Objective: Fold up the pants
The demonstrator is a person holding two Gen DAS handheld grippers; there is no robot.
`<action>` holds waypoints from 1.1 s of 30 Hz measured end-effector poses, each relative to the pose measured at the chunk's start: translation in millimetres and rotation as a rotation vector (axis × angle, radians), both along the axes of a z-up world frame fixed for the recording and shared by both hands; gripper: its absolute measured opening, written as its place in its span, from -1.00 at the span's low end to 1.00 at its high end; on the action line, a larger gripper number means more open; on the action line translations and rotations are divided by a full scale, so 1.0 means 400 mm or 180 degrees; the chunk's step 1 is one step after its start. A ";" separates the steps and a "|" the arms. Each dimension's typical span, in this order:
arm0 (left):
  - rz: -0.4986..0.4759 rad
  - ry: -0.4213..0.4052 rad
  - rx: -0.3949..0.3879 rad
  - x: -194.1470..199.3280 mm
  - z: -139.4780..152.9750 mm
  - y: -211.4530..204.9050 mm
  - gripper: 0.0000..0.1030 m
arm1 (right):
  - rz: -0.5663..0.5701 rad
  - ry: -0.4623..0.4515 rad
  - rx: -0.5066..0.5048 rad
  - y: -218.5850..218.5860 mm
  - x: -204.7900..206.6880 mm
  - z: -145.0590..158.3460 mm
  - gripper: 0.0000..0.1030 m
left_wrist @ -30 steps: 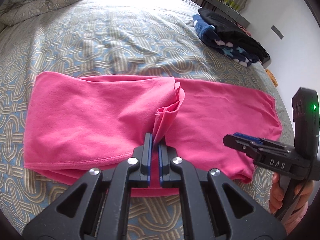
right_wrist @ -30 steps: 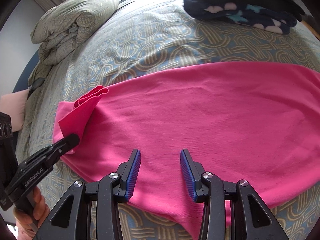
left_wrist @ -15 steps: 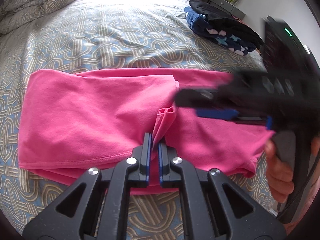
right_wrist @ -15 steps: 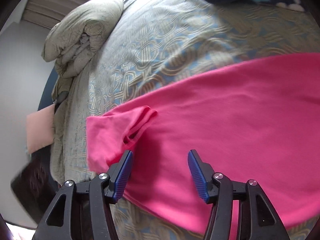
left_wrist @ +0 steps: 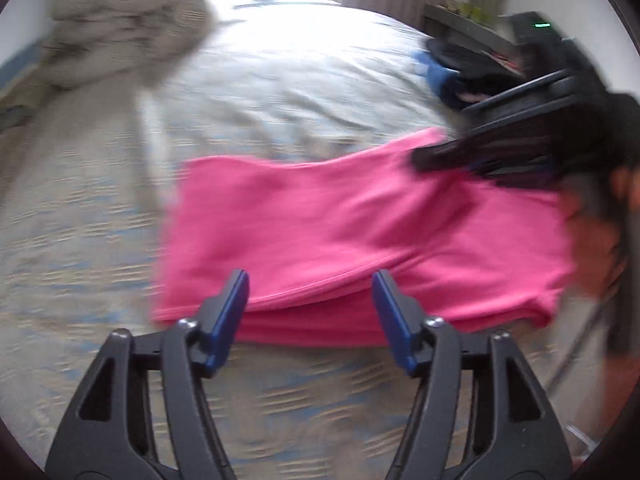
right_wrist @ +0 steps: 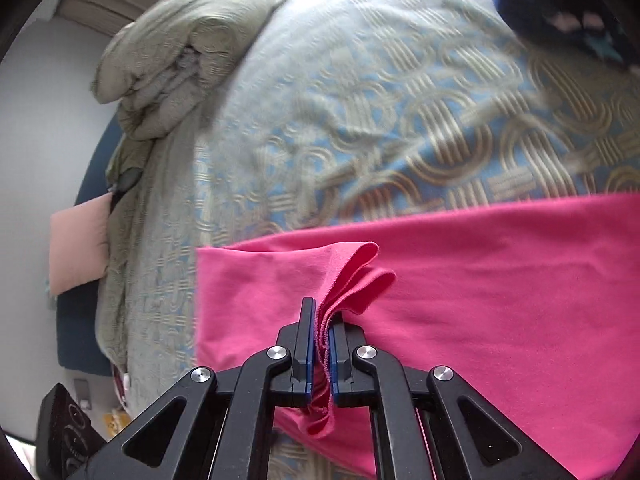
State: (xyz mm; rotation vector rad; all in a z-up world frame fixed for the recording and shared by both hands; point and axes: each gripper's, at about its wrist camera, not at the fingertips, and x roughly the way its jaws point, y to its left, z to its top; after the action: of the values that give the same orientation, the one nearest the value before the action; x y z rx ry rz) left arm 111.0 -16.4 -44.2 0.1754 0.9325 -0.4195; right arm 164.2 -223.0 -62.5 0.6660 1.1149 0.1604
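Note:
The pink pants [left_wrist: 340, 224] lie folded in layers across the patterned bedspread. My left gripper [left_wrist: 310, 292] is open and empty, just in front of the near edge of the pants. My right gripper [right_wrist: 320, 320] is shut on a bunched pink edge of the pants [right_wrist: 352, 276] and holds it slightly raised. The rest of the pants [right_wrist: 500, 280] spreads to the right in the right wrist view. In the left wrist view, which is blurred, the right gripper [left_wrist: 448, 156] shows at the pants' far right part.
A rolled grey-green duvet [right_wrist: 180, 44] lies at the bed's far left [left_wrist: 120, 28]. A pile of dark blue and black clothes [left_wrist: 460, 76] sits at the far right [right_wrist: 560, 4]. The patterned bedspread [right_wrist: 400, 120] surrounds the pants. A pink pillow [right_wrist: 78, 240] lies beside the bed.
My left gripper let go of the bunched pink edge, opened and drew back. My right gripper swung left and shut on that same bunched edge.

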 end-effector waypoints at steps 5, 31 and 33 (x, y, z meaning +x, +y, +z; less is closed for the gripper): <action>0.0402 0.0123 0.0119 0.024 -0.046 0.131 0.31 | 0.0087 -0.0222 0.0110 0.024 0.009 0.088 -0.91; 0.0975 0.0108 0.0385 0.102 -0.139 0.228 0.44 | 0.0133 -0.0663 -0.0104 0.082 0.018 0.263 -0.92; 0.0938 0.0096 0.0375 0.087 -0.131 0.216 0.44 | 0.0051 -0.0548 -0.0138 0.046 0.009 0.225 -0.90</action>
State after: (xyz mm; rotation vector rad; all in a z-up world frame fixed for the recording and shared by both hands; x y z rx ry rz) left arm 145.8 69.8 -96.8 0.1363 0.9958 -0.0954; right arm 168.0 -204.6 27.4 0.5934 0.9560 0.2031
